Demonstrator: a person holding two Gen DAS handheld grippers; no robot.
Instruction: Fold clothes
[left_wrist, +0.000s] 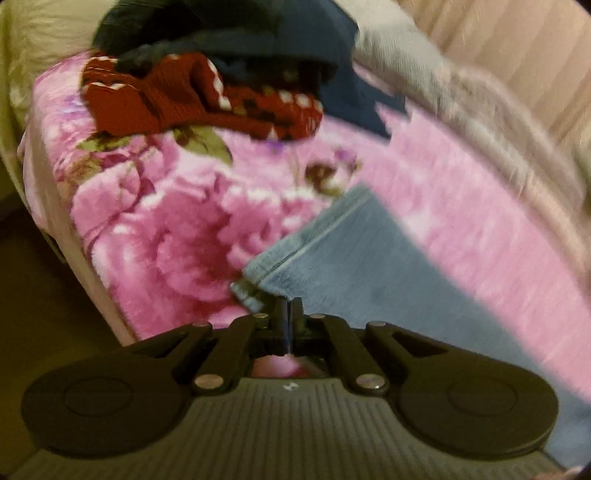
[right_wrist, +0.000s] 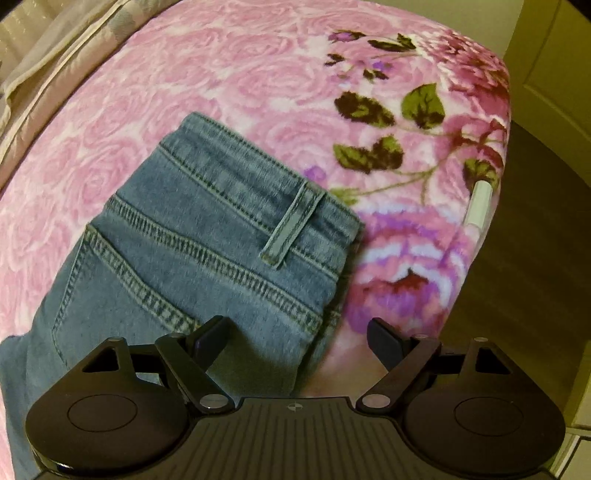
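— How are your two hands set?

— Both tilt downward over the bed. My left gripper points down at the near corner of the light blue denim jeans, and the right gripper looks down more steeply onto the waistband end of the same jeans.

— And the left fingers?

— Pressed together. A bit of the hem corner sits right at their tips, and the fingers look clamped on that denim edge — though the view is blurred, so I can't make out how much cloth is caught.

— The right one?

— Spread wide, nothing pinched. Its left finger hangs over the denim below the back pocket; the other finger hangs over the pink floral plush blanket just past the folded edge of the jeans. I can't tell whether either finger touches the fabric.

— Where do the jeans lie?

— Flat on the blanket covering the bed, belt loop and pocket stitching facing up, doubled along one side. At the far end of the bed, well apart from them, sits a heap of clothes — a red knitted garment with white pattern beneath dark navy garments.
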